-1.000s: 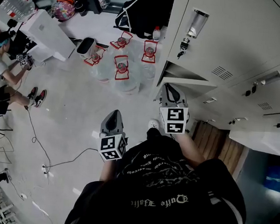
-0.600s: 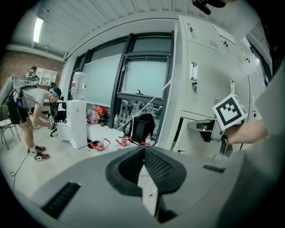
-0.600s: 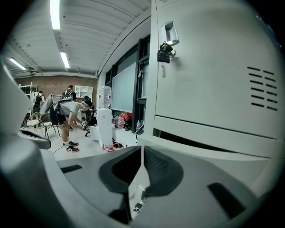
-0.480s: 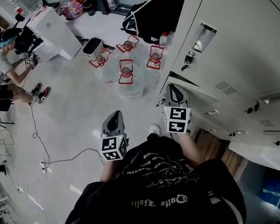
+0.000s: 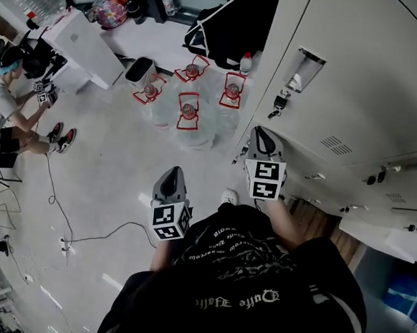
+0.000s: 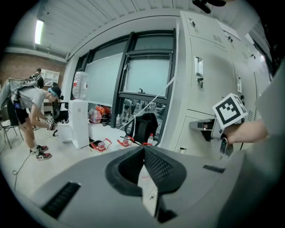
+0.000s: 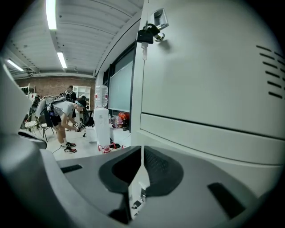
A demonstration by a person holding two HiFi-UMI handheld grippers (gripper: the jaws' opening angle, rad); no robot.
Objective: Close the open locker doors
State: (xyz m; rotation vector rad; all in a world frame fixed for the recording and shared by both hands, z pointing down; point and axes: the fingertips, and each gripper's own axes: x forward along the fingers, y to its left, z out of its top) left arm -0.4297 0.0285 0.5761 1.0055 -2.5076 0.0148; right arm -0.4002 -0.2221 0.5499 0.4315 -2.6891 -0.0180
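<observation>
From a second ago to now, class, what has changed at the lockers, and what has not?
The lower locker door swung almost shut, with the right gripper, jaws closed and empty, following its edge. The left gripper stayed shut, empty, away from the lockers.

Person wears a black T-shirt point(image 5: 256, 292) w/ white curly letters on it. One white shoe point(image 5: 228, 196) shows. The left gripper point(image 5: 170, 173) & right gripper point(image 5: 263, 135) are grey, pointy shells. Each has a cube point(image 5: 168, 221) w/ black-&-white square marks. Pads point(image 6: 158, 167) inside are black w/ tiny bumps.
</observation>
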